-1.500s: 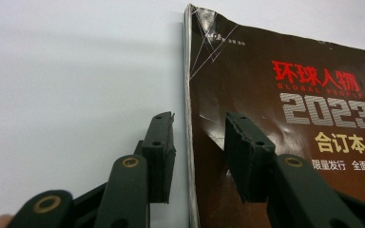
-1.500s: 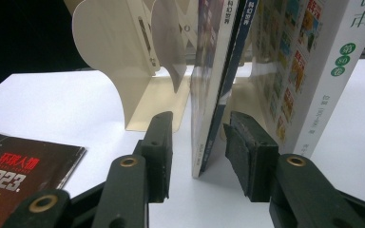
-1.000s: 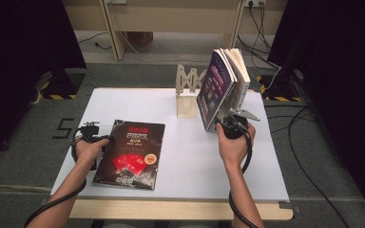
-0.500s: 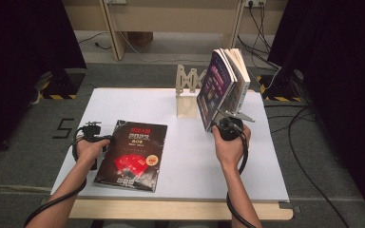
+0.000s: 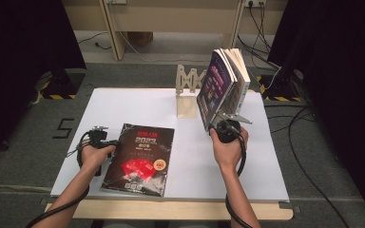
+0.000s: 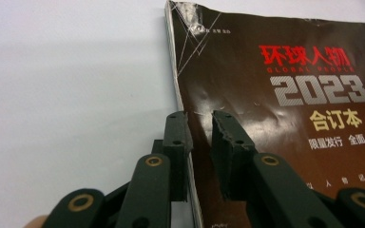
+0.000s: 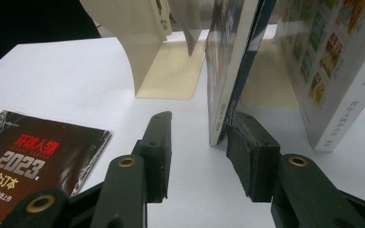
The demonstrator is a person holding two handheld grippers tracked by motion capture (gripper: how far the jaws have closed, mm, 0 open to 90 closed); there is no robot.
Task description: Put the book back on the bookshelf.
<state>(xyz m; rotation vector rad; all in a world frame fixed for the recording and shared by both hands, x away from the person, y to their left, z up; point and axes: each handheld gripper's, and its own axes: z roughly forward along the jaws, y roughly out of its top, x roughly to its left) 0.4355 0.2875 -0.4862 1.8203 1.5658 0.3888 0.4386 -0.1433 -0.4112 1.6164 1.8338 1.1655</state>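
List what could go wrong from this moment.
1. The left gripper, its jaws just closing, straddles only the spine edge of the black magazine; the cover may tear or slip out.
2. The purple book leans; the right gripper has one jaw against it, so it could topple.

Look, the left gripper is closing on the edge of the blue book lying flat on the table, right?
Not quite: the book is black with red lettering, not blue, as the left gripper view shows. The left gripper has just been closing on its edge.
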